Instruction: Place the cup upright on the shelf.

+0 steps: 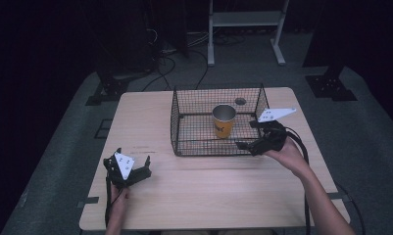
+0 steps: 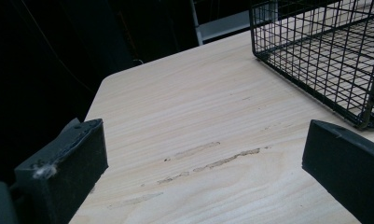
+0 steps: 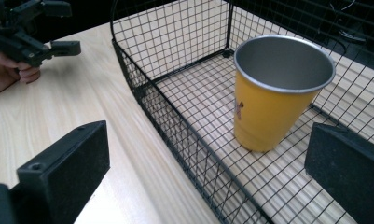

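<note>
Inside the wire basket point(image 1: 184, 122), toward its middle, stands the yellow cup point(image 1: 224, 121), upright on the mesh floor with its mouth up and nothing in it that I can see. My right gripper point(image 1: 255, 134) hangs at the basket's near right corner, jaws spread wide with nothing between them, pointed at the cup from just beside it but not touching it. I judge the work to be at its start or its end: either the cup is about to be lifted out or it has just been set in, and the pictures alone do not settle which; nothing is in hand now. The cup is a tapered tumbler, wider at the rim, with a bare brushed-metal inside, a thin rolled lip and a smooth yellow coat outside bearing a small printed mark. The basket is thin black wire in a square grid, open-topped, with rounded upper corners. Under it lies the table point(image 1: 208, 196), pale wood grain with a few scuffed streaks. My left gripper point(image 1: 128, 169) rests well apart near the table's left front, its blocky matte black jaws also open and empty.
</note>
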